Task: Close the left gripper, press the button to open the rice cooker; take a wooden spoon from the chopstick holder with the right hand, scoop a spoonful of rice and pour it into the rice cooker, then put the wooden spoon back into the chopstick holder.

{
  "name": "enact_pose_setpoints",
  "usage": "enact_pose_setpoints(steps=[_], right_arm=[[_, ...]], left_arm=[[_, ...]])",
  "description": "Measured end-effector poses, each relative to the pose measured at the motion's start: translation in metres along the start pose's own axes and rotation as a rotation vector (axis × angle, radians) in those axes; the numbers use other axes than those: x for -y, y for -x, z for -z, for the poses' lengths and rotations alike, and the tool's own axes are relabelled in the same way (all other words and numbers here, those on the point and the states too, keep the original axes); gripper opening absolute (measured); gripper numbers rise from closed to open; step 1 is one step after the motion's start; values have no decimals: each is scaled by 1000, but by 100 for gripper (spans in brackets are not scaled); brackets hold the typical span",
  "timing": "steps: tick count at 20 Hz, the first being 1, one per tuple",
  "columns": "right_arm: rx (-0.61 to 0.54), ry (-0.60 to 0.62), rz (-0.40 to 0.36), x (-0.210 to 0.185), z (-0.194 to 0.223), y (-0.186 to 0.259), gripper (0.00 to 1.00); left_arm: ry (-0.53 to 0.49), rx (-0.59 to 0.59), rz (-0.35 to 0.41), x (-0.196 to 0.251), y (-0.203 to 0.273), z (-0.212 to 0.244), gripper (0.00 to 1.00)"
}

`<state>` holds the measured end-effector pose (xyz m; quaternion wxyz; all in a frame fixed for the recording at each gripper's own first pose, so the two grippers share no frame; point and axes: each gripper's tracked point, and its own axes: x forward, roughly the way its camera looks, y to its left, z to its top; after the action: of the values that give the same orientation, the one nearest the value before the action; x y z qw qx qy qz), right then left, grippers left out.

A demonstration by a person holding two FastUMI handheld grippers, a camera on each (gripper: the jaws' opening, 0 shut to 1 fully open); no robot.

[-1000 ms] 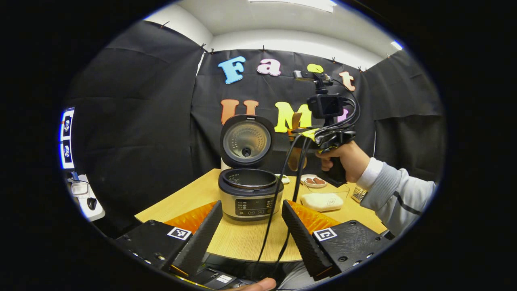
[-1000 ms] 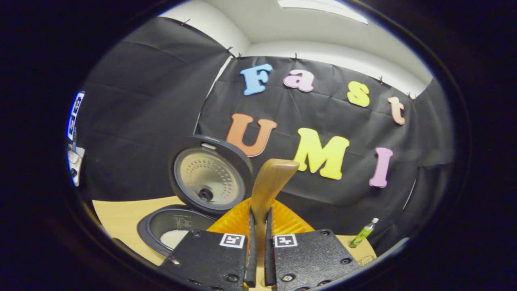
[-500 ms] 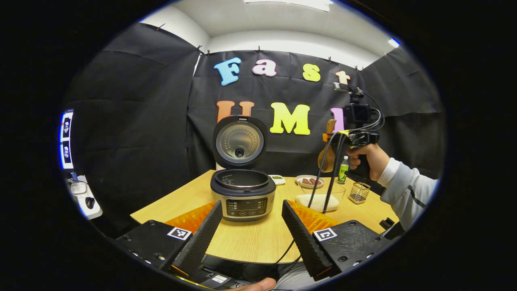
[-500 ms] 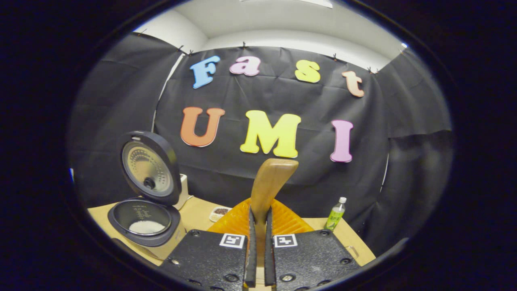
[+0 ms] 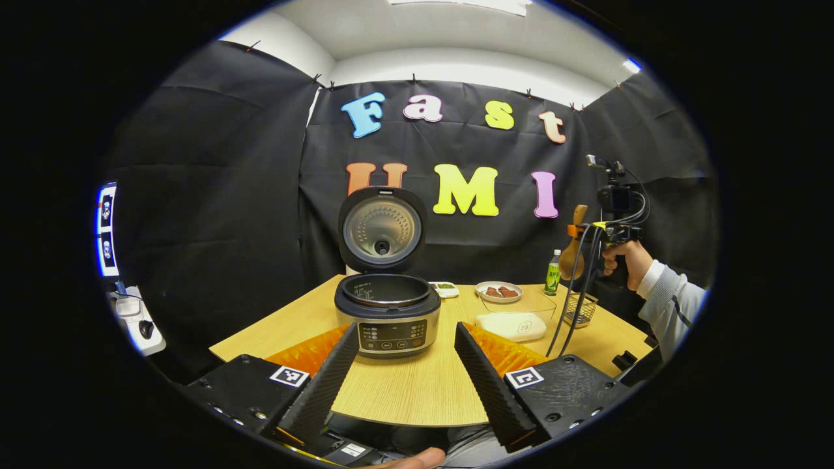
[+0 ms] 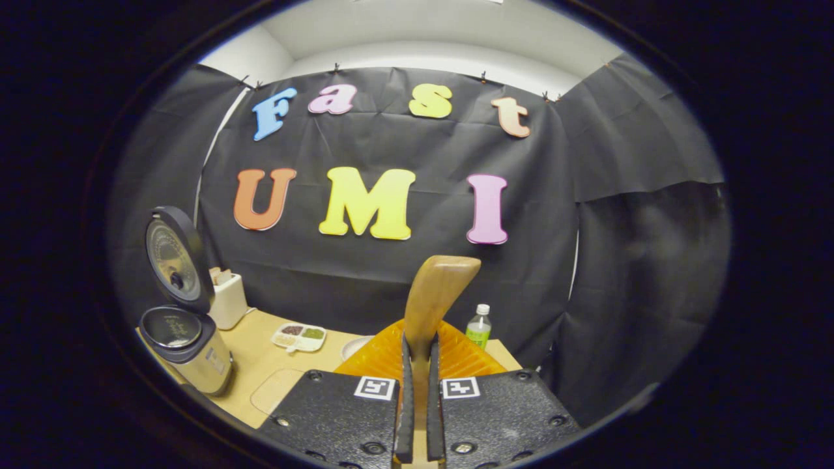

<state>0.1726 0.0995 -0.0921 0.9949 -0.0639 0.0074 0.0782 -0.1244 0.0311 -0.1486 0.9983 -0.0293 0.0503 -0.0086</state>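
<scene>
Right gripper (image 6: pixel 417 417) clamps light-brown wooden spoon (image 6: pixel 435 296) by handle, above small wire-mesh chopstick holder (image 5: pixel 579 309). Left gripper (image 5: pixel 404 371) wide open, holds nothing. Risk: spoon misses narrow holder or tips it, because holder looks light.

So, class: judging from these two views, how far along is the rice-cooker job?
Done: the round silver rice cooker stands open, lid up. In hand: the right gripper is shut on the brown wooden spoon, held above the wire chopstick holder. Left: lowering the spoon into the holder. The left gripper is open.
</scene>
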Motion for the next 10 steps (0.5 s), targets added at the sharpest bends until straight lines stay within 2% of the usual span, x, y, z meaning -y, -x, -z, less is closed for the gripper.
enact_pose_setpoints(steps=[10], right_arm=[[-80, -16, 85, 74, 71, -33, 14]], left_arm=[[-7, -15, -15, -1, -11, 7, 94]])
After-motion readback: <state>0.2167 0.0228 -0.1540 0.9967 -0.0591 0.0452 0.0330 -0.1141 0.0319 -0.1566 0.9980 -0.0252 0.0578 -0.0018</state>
